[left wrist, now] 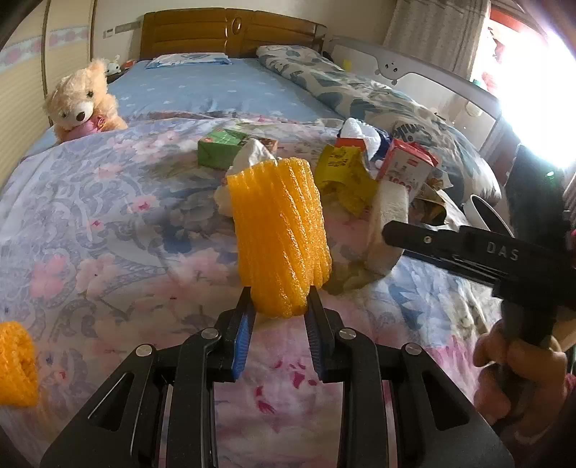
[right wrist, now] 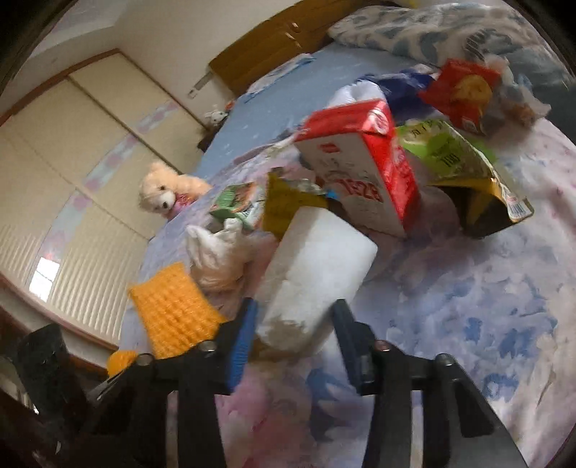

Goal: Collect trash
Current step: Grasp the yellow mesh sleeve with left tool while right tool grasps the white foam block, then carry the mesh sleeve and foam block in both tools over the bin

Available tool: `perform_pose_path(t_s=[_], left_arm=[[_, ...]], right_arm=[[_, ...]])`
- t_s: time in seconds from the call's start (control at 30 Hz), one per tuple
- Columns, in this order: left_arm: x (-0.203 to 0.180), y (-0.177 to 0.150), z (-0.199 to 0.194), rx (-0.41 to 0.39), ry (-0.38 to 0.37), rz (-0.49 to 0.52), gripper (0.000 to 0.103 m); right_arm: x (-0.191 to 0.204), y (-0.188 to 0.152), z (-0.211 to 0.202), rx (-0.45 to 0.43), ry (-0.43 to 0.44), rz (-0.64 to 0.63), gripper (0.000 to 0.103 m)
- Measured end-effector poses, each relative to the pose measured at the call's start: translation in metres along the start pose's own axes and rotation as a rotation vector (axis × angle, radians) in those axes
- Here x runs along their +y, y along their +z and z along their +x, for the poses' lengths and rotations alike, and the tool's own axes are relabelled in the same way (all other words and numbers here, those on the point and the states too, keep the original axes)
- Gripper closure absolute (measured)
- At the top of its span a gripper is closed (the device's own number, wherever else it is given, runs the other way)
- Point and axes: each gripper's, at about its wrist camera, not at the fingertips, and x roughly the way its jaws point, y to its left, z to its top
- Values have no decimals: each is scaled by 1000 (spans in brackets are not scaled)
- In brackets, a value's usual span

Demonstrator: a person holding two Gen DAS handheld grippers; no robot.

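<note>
My left gripper (left wrist: 279,313) is shut on an orange foam fruit net (left wrist: 279,230) and holds it upright above the floral quilt (left wrist: 108,216). The net also shows in the right wrist view (right wrist: 172,313). My right gripper (right wrist: 293,324) is shut on a white foam block (right wrist: 313,273), which shows in the left wrist view (left wrist: 388,219) with the right gripper (left wrist: 388,230) at its side. Behind lie a red and white carton (right wrist: 360,162), a yellow wrapper (left wrist: 342,172), a green box (left wrist: 219,145), crumpled white tissue (right wrist: 219,252), a green snack bag (right wrist: 464,169) and a red chip bag (right wrist: 464,93).
A second orange net (left wrist: 16,367) lies at the quilt's left edge. A teddy bear (left wrist: 82,100) sits at the far left of the bed. A rolled duvet (left wrist: 360,93) runs along the right side. A wooden headboard (left wrist: 230,30) stands at the back.
</note>
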Motion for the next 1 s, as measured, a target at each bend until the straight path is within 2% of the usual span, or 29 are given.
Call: perform_pose_path(t_s=[0.1, 0.2, 0.37, 0.6, 1.0], left_arm=[[-7, 2, -2, -3, -9, 10, 77], [-17, 4, -4, -5, -22, 26, 77], [-54, 7, -3, 4, -78, 98, 77], [-117, 9, 8, 29, -168, 209, 77], [-201, 24, 31, 67, -257, 339, 77]], right_arm=[[4, 1, -8, -1, 19, -25, 84], [-5, 0, -20, -19, 25, -29, 86], [-35, -8, -50, -59, 11, 9, 86], [-83, -19, -113, -146, -59, 77, 86], [-142, -26, -180, -265, -153, 165, 86]])
